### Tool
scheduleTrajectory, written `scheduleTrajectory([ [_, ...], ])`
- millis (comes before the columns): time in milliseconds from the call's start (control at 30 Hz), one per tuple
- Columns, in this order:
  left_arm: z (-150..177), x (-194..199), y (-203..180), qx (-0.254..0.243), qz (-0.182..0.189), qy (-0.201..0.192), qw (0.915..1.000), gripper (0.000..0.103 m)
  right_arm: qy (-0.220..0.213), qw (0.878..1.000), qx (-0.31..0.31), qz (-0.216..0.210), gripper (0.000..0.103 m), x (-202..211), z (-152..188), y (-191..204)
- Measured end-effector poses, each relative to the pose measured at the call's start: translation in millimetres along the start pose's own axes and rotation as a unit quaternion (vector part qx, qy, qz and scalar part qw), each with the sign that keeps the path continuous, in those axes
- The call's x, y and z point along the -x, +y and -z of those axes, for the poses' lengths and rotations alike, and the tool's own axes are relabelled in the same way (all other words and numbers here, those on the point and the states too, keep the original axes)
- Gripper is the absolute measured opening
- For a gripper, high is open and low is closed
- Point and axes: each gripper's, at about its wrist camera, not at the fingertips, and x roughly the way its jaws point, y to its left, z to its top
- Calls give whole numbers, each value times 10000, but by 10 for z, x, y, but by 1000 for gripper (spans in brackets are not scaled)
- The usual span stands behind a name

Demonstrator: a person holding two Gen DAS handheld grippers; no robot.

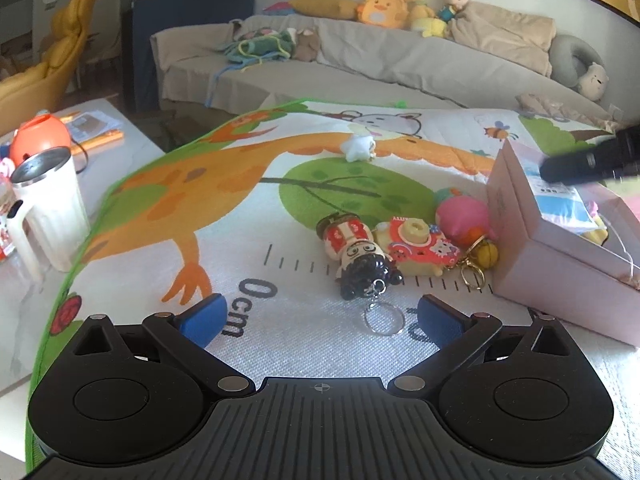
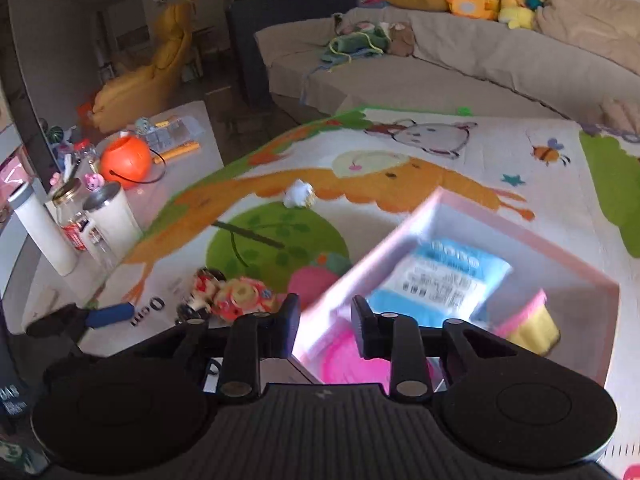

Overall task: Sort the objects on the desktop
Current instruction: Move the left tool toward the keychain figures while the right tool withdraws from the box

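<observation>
Through the left wrist view, your left claw (image 1: pixel 320 316) hangs released over the play mat (image 1: pixel 248 216), with the doll keychain (image 1: pixel 360 256) and toy camera (image 1: pixel 416 244) just beyond it, left of the pink box (image 1: pixel 560 280). Through the right wrist view (blurred), your right claw (image 2: pixel 325 320) stands partly parted with nothing between its pads, above the pink box's near-left rim; a blue packet (image 2: pixel 440 276) lies inside.

Beige sofa (image 1: pixel 380 64) is lined with plush toys (image 1: pixel 382 8); white mug (image 1: pixel 52 204) and orange pumpkin bucket (image 1: pixel 40 138) are seen on side table (image 1: pixel 120 148).
</observation>
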Motion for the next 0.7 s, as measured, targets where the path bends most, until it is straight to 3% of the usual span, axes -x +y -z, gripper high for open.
scheduleTrajectory([
  [100, 12, 8, -47, -114, -38, -52, 9999, 103, 0, 9998, 61, -182, 44, -180, -400, 62],
  [167, 16, 6, -53, -130, -51, -53, 9999, 103, 182, 9990, -70, -402, 68, -467, -676, 86],
  [300, 6, -19, -10, -3, 19, 12, 10000, 103, 740, 9937, -657, -517, 75, -1270, -1066, 131],
  [400, 7, -11, 14, 63, 71, -4, 10000, 103, 1038, 9917, -752, -103, 74, -1845, -1137, 190],
  [433, 7, -7, 22, 79, 87, -14, 9999, 103, 1144, 9909, -712, 47, 63, -1988, -1124, 205],
  [467, 8, -2, 30, 100, 105, -25, 9999, 103, 1259, 9898, -654, 119, 39, -2085, -1101, 224],
  [600, 3, -1, 59, 191, 181, -27, 9997, 103, 1247, 9913, -428, -38, 31, -1931, -993, 275],
  [633, 1, 2, 64, 197, 190, -27, 9996, 103, 1219, 9921, -264, -122, 12, -1791, -960, 313],
  [700, 1, 6, 70, 210, 211, -25, 9996, 103, 1263, 9910, -124, -429, 7, -1475, -885, 352],
])
